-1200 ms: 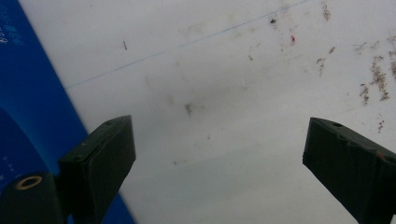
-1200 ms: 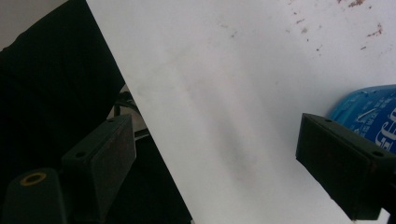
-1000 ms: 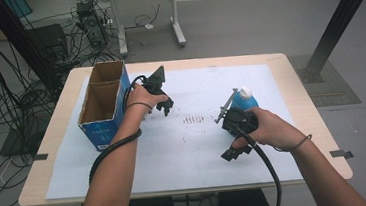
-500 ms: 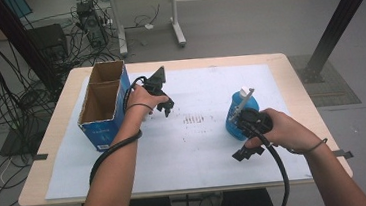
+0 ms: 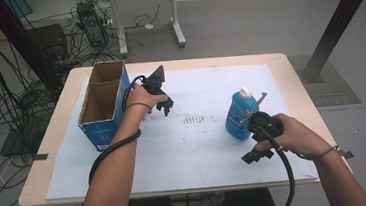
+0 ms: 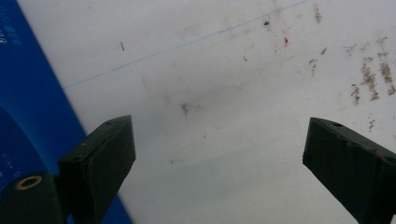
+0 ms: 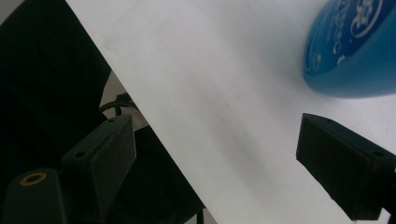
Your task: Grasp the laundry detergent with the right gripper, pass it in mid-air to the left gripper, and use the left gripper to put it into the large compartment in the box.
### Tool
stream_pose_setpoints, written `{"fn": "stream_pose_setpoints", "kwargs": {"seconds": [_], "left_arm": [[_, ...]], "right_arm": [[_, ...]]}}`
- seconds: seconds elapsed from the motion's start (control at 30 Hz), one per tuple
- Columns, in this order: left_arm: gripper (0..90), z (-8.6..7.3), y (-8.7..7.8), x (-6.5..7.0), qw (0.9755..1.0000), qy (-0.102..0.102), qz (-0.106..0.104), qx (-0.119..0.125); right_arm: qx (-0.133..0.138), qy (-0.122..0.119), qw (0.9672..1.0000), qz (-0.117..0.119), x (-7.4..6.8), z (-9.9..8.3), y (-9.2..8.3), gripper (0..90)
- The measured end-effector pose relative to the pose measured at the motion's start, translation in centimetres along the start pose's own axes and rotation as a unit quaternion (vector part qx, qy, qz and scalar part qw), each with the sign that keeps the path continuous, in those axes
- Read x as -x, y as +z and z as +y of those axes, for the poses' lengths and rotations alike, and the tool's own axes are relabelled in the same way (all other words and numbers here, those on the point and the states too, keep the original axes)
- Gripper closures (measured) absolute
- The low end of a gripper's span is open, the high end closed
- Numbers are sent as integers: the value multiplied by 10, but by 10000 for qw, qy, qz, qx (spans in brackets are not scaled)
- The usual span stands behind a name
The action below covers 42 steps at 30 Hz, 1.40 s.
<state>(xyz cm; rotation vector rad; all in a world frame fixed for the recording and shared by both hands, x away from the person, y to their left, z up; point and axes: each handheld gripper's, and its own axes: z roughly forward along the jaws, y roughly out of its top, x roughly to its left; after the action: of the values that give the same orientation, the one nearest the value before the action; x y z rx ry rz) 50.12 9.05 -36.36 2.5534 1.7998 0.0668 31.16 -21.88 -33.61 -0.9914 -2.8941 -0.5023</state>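
Observation:
A blue bottle [image 5: 241, 115] with a white cap stands upright on the white sheet [image 5: 200, 146], right of centre. My right gripper [image 5: 256, 156] is just in front of it and a little to its right, jaws open and empty, pointing down at the sheet near the table's front edge. In the right gripper view the bottle's [image 7: 355, 51] blue side is at the upper right, beyond the open right gripper [image 7: 215, 154]. My left gripper [image 5: 165, 107] hovers beside the cardboard box [image 5: 102, 106], open. The left gripper [image 6: 219, 158] has bare, stained sheet between its jaws.
The box has blue sides [image 6: 28, 93], an open top and two compartments, and stands at the table's left. A patch of brown marks [image 5: 195, 118] lies mid-sheet. Cables, a desk frame and a black post surround the table on the floor.
My right gripper has drawn back from the bottle toward the table's front edge and sunk slightly. The bottle now stands apart from it. The left gripper has kept still.

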Motion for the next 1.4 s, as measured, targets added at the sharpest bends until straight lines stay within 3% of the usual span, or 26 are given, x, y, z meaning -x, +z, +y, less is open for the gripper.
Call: {"fn": "stream_pose_setpoints", "kwargs": {"seconds": [0.2, 0.87, 1.4], "left_arm": [[96, 0, -1, 1, 10000, -1, -95, 16], [94, -9, -10, 7, 9999, -51, -111, 0], [93, -31, -21, 14, 9996, -20, -221, 173]], "right_arm": [[-37, 149, 9999, -70, 6, -8, 2, 116], [29, 479, 9985, -279, 25, -23, 1, 108], [144, 818, 9958, -398, 38, -37, 12, 88]]}}
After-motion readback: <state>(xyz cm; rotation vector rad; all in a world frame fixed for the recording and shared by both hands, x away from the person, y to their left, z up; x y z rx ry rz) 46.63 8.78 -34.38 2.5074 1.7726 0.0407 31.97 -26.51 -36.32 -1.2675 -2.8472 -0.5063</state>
